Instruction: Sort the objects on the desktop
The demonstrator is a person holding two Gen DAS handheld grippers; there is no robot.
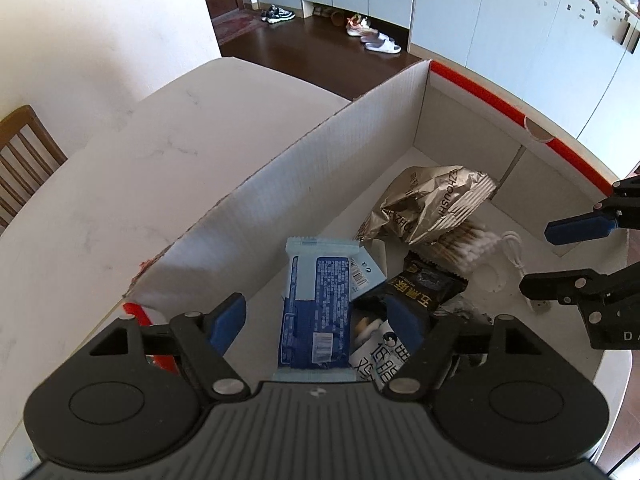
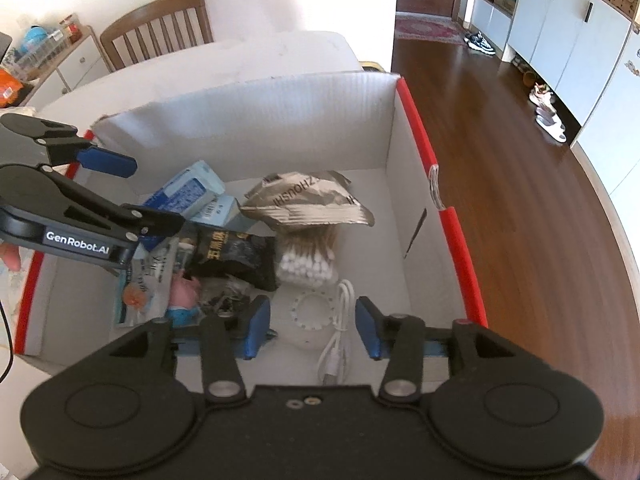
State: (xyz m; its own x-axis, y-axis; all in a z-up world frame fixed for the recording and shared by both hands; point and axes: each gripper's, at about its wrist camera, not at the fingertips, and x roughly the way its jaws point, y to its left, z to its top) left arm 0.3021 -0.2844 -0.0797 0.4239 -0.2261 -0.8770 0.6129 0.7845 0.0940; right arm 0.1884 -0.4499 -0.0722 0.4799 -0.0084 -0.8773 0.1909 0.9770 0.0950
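Over a white cardboard box [image 1: 304,168] with red rim edges, standing on a white table [image 1: 132,152]. Left gripper [image 1: 316,320] pointing steeply down into the near left part of the box, jaws well apart and holding nothing; blue pads clear of the blue-and-white pack [image 1: 316,308] lying flat between and below them. Right gripper [image 2: 312,326] likewise angled down over the near right part, jaws partly open, empty; a white round device [image 2: 308,320] and its white cable [image 2: 340,336] lying on the box floor between the pads, untouched.

Inside the box, toward the middle: crumpled silver bag [image 2: 304,200] at the far side, bundle of cotton swabs [image 2: 308,260] just near of it and partly under it, black snack pack [image 2: 236,254] to the left of the swabs. Further left in the right wrist view: more blue packs [image 2: 188,192], a clear packet with an orange spot [image 2: 140,292], a small pink figure [image 2: 184,292].

Beyond the table: wooden chair [image 2: 160,28], brown wood floor [image 2: 520,200], white cabinets [image 2: 560,40], shoes [image 1: 372,36] by them.
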